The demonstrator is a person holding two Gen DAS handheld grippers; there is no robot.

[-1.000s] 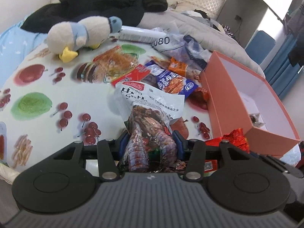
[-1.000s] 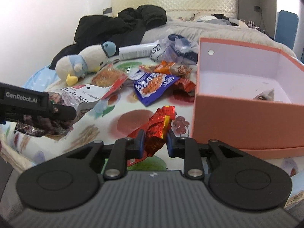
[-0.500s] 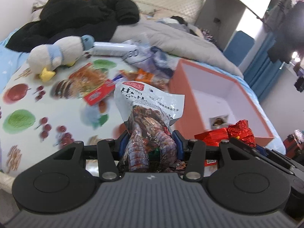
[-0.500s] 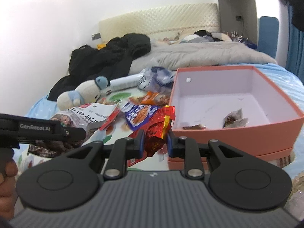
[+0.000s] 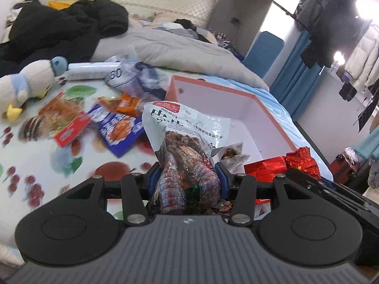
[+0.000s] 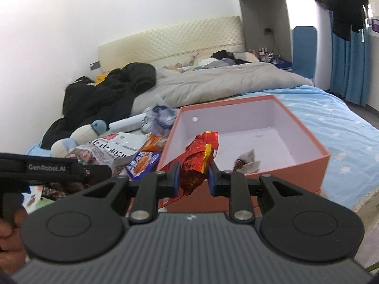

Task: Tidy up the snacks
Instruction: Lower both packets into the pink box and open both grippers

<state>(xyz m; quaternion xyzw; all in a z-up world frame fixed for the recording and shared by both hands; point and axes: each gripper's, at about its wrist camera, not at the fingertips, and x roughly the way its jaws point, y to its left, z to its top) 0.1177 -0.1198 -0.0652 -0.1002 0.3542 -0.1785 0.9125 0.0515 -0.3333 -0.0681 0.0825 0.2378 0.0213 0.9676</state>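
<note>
The left gripper [image 5: 187, 177] pinches a white crayfish-printed snack bag [image 5: 187, 146]; the right gripper [image 6: 193, 176] apparently pinches a crinkled red foil packet [image 6: 197, 158] near the open pink cardboard box [image 6: 305, 163].

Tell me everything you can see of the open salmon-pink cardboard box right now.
The salmon-pink cardboard box is rectangular, lidless and open-topped, with a pale lilac-white lining and a small round hole high in its far wall. It sits level on the blue star-patterned bedsheet, beside the scattered snacks. Inside, it is mostly bare: one small clear-wrapped dark snack lies near the front wall. Neither gripper touches it.
</note>
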